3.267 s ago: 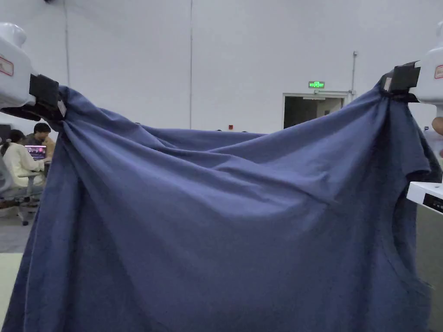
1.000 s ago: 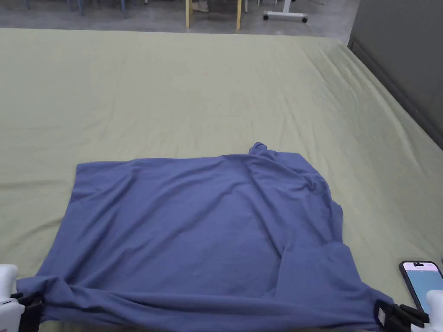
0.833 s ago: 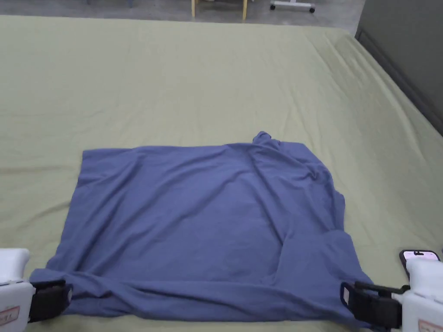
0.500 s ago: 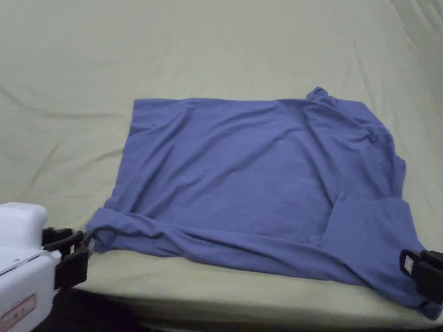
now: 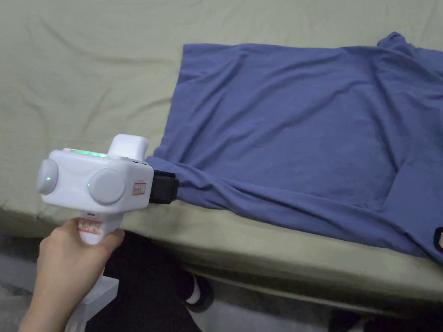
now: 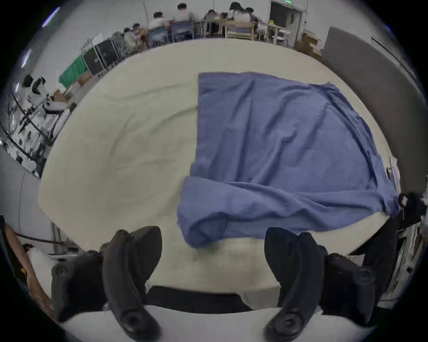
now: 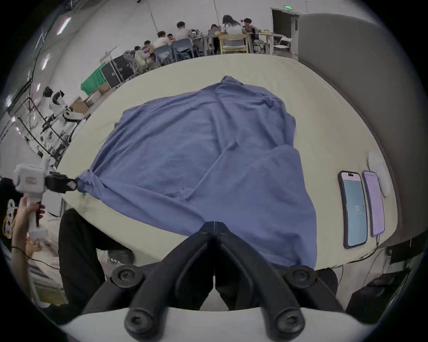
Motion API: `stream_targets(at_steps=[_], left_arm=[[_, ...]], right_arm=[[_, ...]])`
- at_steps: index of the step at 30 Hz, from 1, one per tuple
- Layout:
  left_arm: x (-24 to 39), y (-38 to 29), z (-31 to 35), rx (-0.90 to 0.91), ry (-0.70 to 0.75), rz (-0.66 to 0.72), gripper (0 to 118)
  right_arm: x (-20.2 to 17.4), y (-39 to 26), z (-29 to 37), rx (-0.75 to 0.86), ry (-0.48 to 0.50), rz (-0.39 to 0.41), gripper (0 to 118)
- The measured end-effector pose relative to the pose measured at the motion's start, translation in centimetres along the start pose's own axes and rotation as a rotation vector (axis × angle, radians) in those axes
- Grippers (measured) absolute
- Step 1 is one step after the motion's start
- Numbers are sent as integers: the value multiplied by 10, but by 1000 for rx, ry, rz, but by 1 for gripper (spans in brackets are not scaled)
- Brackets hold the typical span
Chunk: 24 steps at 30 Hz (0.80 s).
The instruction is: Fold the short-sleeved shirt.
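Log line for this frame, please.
shirt: flat on table | left gripper: open, off cloth | right gripper: shut on shirt corner

Left tongs (image 6: 213, 254) released shirt (image 6: 278, 148) corner, jaws now apart.

Even, soft overhead light falls on the shirt (image 5: 303, 129), casting faint shadows in its creases. Both gripper views bulge fisheye-round with black corners; beyond the shirt, ceiling strips (image 7: 62, 25) glare and seated people (image 6: 180, 16) blur.
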State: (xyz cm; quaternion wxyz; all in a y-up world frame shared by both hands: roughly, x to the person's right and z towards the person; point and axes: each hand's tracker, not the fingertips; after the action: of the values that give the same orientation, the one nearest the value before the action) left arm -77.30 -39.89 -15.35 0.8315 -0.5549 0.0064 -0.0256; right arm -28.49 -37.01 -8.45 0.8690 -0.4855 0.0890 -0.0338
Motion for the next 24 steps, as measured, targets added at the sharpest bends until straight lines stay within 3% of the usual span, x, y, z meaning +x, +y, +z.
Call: stream_targets(at_steps=[3, 4, 5, 6, 7, 8, 9, 13, 14, 15, 16, 17, 18, 20, 24], left_arm=[[7, 9, -19, -14, 19, -52, 100], [0, 13, -32, -5, 37, -64, 93], [-1, 13, -36, -7, 27, -56, 59], [-4, 14, -38, 2, -50, -52, 6], [-5, 14, -43, -7, -147, -22, 2], [1, 7, -40, 17, -129, 23, 2], [2, 7, -36, 1, -68, -11, 2], [9, 7, -17, 18, -54, -52, 2], [11, 7, -14, 23, -40, -68, 2], [13, 7, -10, 33, -28, -83, 2], [14, 7, -6, 41, -32, -84, 2], [14, 7, -5, 46, -35, -81, 2], [12, 7, -5, 47, -41, -76, 2], [13, 7, -5, 50, -47, -61, 2], [13, 2, -9, 28, -69, 5, 2]], right_arm=[[-3, 1, -5, -23, 8, -2, 2], [-3, 3, -7, -30, 8, -3, 2], [-3, 2, -9, -37, 8, -6, 2], [-3, 2, -12, -43, 8, -9, 2], [-2, 4, -12, -48, 10, -11, 2], [-1, 6, -12, -52, 7, -14, 2], [0, 5, -12, -55, 4, -16, 2], [13, 8, -7, -58, -10, -52, 3], [18, 8, -5, -57, -14, -68, 21], [25, 9, 0, -45, -21, -118, 69], [32, 8, 3, -33, -36, -170, 103], [39, 5, 2, -31, -38, -206, 115], [47, 1, -5, -85, 12, -222, 115], [55, -2, -8, -104, 17, -245, 118], [68, 9, -34, -176, -129, -111, 118]])
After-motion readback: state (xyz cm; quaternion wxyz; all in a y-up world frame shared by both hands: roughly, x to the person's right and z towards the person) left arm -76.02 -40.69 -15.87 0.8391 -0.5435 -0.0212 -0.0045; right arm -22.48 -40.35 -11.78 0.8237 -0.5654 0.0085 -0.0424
